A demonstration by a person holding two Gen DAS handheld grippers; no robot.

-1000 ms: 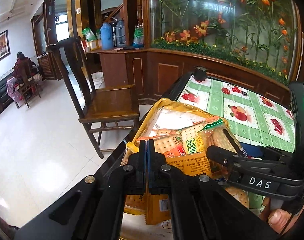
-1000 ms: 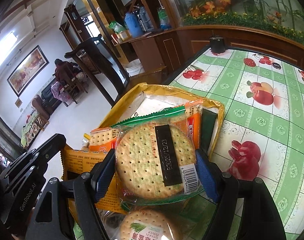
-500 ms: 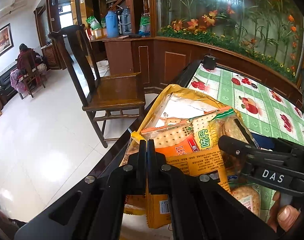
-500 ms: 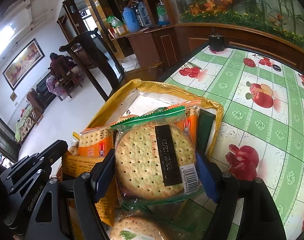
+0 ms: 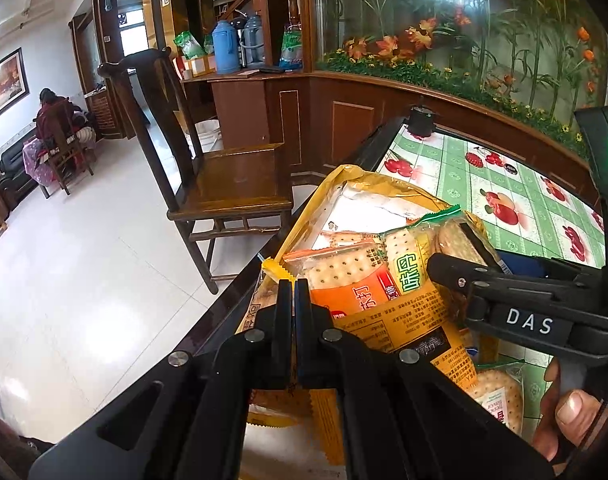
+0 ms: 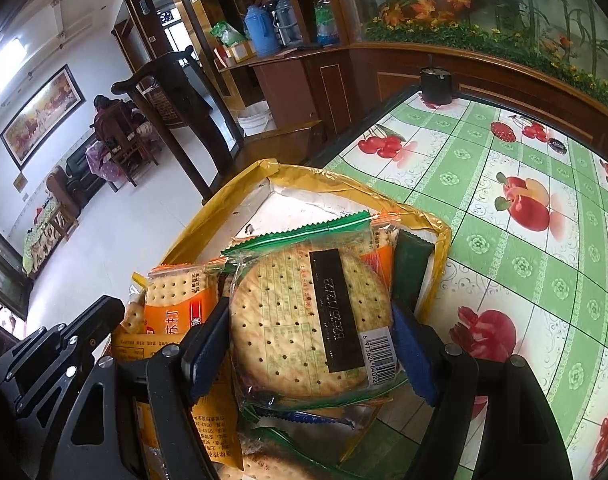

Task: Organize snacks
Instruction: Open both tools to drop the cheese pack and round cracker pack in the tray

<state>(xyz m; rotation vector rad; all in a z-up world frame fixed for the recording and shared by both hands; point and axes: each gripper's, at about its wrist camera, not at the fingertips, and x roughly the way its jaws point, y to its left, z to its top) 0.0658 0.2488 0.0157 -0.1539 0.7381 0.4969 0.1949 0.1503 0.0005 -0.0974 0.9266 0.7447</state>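
An open yellow snack bag [image 5: 368, 178] lies at the table's left edge, full of cracker packets. My left gripper [image 5: 293, 292] is shut on the bag's near yellow edge. Behind its fingers an orange soda-cracker packet [image 5: 344, 280] and a green-labelled packet [image 5: 408, 264] stand in the bag. My right gripper [image 6: 310, 332] is shut on a clear packet of round crackers [image 6: 287, 320], its blue pads [image 6: 207, 344] pressing both sides, just above the bag's [image 6: 304, 178] near end. Another round-cracker packet [image 5: 500, 396] lies below it on the table.
The green fruit-print tablecloth [image 6: 524, 264] stretches right and back, with a black round pot [image 6: 436, 86] at the far corner. A dark wooden chair [image 5: 231, 184] stands beside the table's left edge. A wood-panelled flower partition [image 5: 424, 76] borders the back. A person sits far off.
Both views have tipped slightly, and the orange packet now shows higher above the bag's near edge. Both grips are unchanged.
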